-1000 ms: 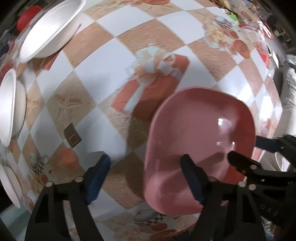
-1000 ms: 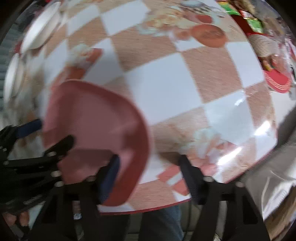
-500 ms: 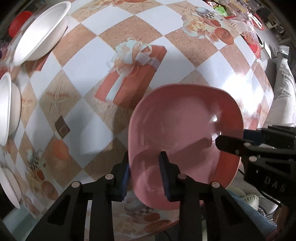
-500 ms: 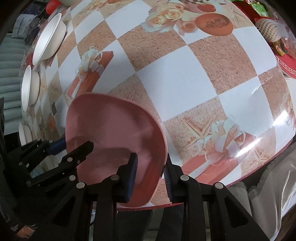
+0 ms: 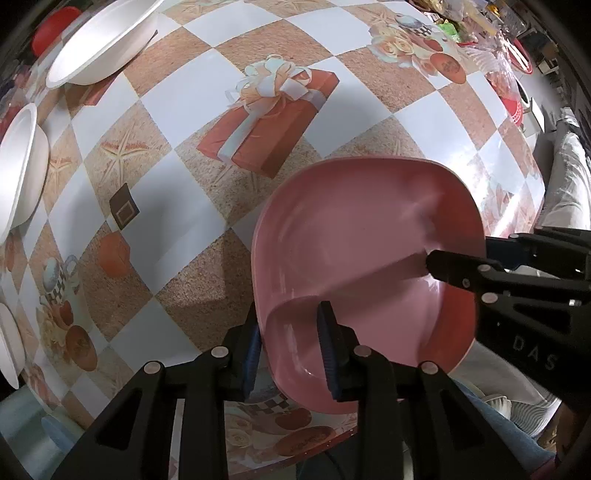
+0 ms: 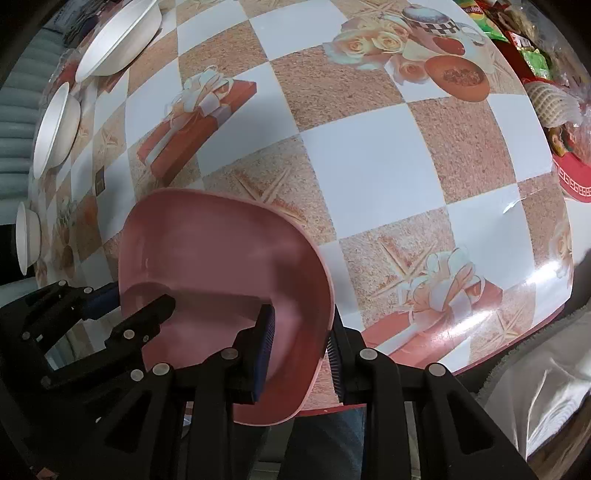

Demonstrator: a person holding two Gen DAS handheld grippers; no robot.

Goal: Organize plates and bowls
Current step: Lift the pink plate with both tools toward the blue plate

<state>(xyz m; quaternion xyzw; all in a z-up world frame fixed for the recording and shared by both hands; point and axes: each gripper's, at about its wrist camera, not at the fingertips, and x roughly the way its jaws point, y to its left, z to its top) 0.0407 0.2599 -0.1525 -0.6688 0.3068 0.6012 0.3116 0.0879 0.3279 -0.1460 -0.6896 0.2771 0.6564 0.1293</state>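
A pink squarish plate (image 5: 369, 258) is held above the near edge of the checked table; it also shows in the right wrist view (image 6: 221, 280). My left gripper (image 5: 291, 343) is shut on its left rim, one finger inside and one outside. My right gripper (image 6: 301, 343) is shut on its right rim in the same way. Each gripper shows in the other's view, the right one (image 5: 517, 280) and the left one (image 6: 96, 325). Several white bowls stand along the table's left edge, among them a large one (image 5: 99, 40) and a second one (image 5: 22, 166).
The table (image 6: 369, 158) has a checked cloth printed with gift boxes. Red trays and snack packets (image 6: 554, 110) crowd the far right corner. A red object (image 5: 50, 31) lies behind the large white bowl. The person's legs are below the near table edge.
Both grippers went from open to shut on the pink plate's opposite rims. The plate has lifted slightly and both views have steadied.
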